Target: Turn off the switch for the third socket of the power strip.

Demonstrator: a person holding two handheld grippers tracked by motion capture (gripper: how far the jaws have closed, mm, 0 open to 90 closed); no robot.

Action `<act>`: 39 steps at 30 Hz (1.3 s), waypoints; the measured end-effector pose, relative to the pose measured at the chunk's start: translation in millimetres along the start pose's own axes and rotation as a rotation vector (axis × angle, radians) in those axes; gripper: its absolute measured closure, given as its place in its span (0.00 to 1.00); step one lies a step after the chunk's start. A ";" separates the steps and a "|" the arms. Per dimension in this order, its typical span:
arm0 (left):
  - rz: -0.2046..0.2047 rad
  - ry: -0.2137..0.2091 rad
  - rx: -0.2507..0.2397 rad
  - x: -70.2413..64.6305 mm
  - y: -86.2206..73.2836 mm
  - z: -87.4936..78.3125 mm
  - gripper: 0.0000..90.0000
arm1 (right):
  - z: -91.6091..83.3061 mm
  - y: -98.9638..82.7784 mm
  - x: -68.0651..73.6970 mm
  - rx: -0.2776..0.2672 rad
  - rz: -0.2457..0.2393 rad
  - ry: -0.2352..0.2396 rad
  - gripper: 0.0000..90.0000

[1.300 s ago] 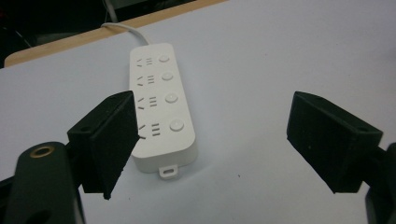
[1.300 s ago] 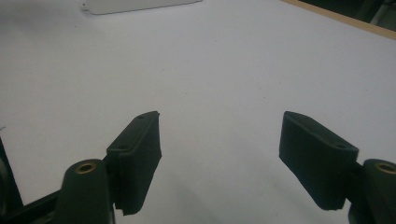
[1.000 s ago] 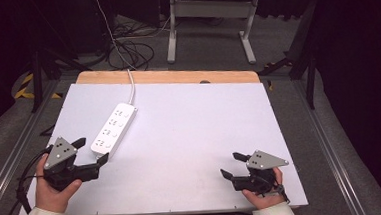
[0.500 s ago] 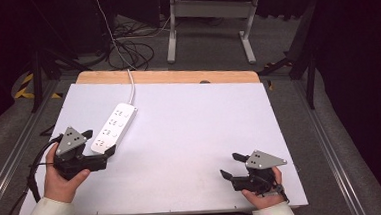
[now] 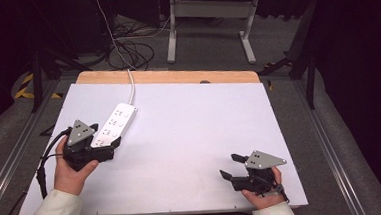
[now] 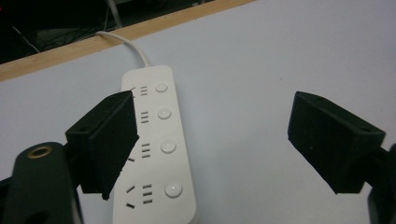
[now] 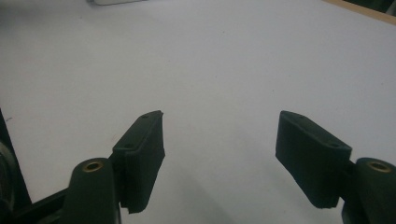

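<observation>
A white power strip (image 5: 115, 124) with several sockets and round buttons lies on the left part of the white table (image 5: 194, 122), and its cord (image 5: 131, 86) runs off the far edge. My left gripper (image 5: 107, 137) is open at the strip's near end. In the left gripper view the strip (image 6: 159, 140) lies under the left jaw, and the left gripper (image 6: 212, 112) has only table between its jaws. My right gripper (image 5: 230, 166) rests open near the front right corner. In its own view the right gripper (image 7: 219, 121) stands over bare table.
A wooden strip (image 5: 176, 77) borders the table's far edge. Beyond it on the floor are loose cables (image 5: 134, 46) and a grey desk frame (image 5: 208, 16). Metal rails run along both sides of the table.
My left gripper has moved forward and slightly right, up to the near end of the power strip. The right gripper has stayed put.
</observation>
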State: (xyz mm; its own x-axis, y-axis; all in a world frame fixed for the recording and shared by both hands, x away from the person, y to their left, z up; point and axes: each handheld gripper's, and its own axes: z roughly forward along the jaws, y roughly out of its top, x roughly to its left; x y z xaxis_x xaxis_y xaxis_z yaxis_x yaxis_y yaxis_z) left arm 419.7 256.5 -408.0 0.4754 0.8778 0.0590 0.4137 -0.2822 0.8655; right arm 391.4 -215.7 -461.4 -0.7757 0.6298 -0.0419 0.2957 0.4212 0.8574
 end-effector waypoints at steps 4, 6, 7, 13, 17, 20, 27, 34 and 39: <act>0.002 -0.003 0.002 0.8 1.5 5.2 0.21 | 0.0 0.0 -0.2 0.002 0.003 -0.003 0.37; 0.008 -0.014 -0.005 1.2 1.9 8.1 0.22 | 0.0 -0.1 -0.2 0.002 0.002 -0.001 0.37; 0.013 -0.023 -0.005 1.0 1.9 9.5 0.23 | 0.1 -0.1 -0.1 0.002 0.002 -0.001 0.37; 0.006 -0.026 0.013 3.1 2.5 17.2 0.27 | 0.0 -0.3 -0.2 0.002 0.001 -0.002 0.36; 0.033 0.005 0.026 3.8 0.6 18.1 0.37 | 0.3 -0.4 -0.4 -0.001 0.000 0.002 0.37; 0.031 0.011 0.019 5.9 0.0 17.6 0.48 | 0.3 -0.5 -0.5 -0.001 0.001 0.003 0.37; -0.044 -0.063 0.042 17.4 0.7 19.2 0.86 | 0.2 -0.6 -0.7 -0.002 0.002 0.005 0.37; -0.075 -0.065 0.082 21.5 0.3 24.0 1.00 | 0.2 -0.7 -1.0 -0.002 0.002 0.005 0.36; -0.071 -0.036 0.106 23.2 -1.5 30.1 1.00 | 0.2 -0.9 -1.1 -0.003 0.002 0.005 0.36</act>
State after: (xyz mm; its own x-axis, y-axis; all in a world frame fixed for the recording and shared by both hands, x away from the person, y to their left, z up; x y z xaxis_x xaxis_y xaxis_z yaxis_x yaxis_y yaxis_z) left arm 453.5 265.6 -422.9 0.4689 0.8830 -0.0206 0.5265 -0.2607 0.8092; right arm 392.1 -216.5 -462.3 -0.7779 0.6273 -0.0374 0.2958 0.4182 0.8588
